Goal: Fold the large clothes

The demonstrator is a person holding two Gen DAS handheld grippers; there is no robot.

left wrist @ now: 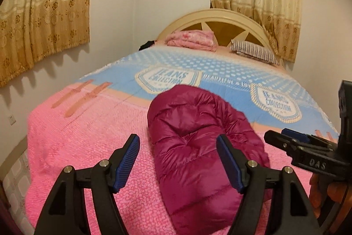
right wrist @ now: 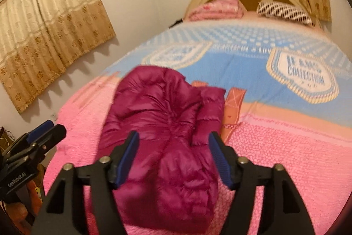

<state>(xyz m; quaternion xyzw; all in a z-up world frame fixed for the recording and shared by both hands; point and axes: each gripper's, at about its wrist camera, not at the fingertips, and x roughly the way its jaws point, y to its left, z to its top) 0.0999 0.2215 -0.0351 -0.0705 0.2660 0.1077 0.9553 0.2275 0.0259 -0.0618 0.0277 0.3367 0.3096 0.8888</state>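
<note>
The folded purple jacket (left wrist: 198, 138) lies on the bed (left wrist: 88, 136) at 12 o'clock from the left claw (left wrist: 178, 160) and right claw (right wrist: 173, 158), both wide and holding nothing.

1. "JEANS COLLECTION" printed in blue on a white shield badge (right wrist: 302, 76), right of the frame in the right wrist view, on the light-blue band of the pink and blue woven bedspread (right wrist: 286, 147).
2. Same badge wording, partly blurred, twice on the bedspread (left wrist: 88, 136) in the left wrist view: centre (left wrist: 168, 78) and right (left wrist: 277, 102).
3. "DAS" embossed on the black plastic right gripper (left wrist: 286, 138), lower right.
4. "GenRobot.AI" in white on the black plastic left gripper (right wrist: 47, 128), lower left.
</note>
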